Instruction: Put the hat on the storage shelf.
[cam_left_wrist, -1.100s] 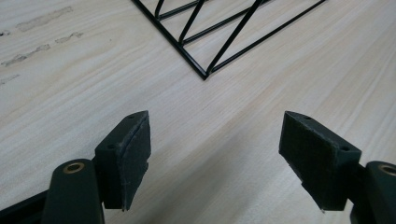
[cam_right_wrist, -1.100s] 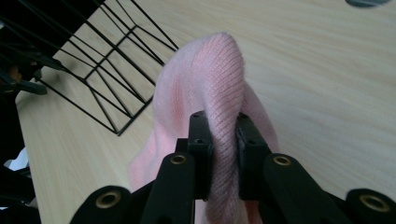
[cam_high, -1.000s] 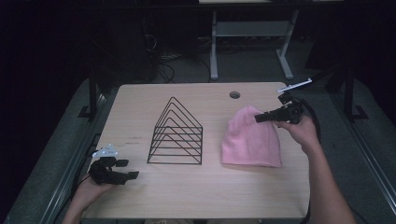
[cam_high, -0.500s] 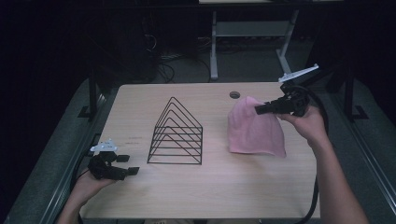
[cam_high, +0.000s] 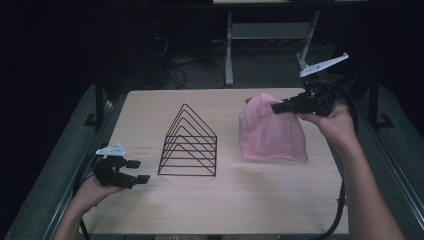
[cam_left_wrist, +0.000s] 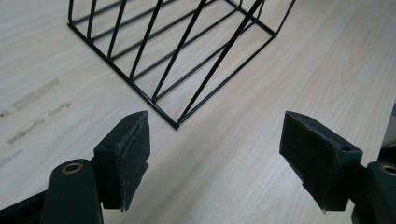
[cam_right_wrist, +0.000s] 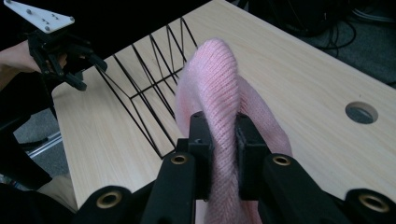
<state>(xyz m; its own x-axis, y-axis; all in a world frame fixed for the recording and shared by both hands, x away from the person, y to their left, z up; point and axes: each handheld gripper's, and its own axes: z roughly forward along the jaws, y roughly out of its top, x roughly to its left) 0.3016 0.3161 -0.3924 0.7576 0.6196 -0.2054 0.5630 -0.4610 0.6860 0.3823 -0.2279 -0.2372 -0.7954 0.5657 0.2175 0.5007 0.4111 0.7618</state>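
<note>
Pink knitted hat (cam_high: 272, 132), pinched at its top between the closed jaws of the right gripper (cam_high: 278, 107), hangs to the right of the wire rack (cam_high: 189, 142) with its hem on the table (cam_high: 260, 200), while the left gripper (cam_high: 136, 171) hovers wide open and empty left of that rack.

The pink knit hat (cam_high: 272, 132) hung from my right gripper (cam_high: 276, 107), pinched at its crown, raised over the table's right side. Its open brim draped down onto the wood, right of the rack.
</note>
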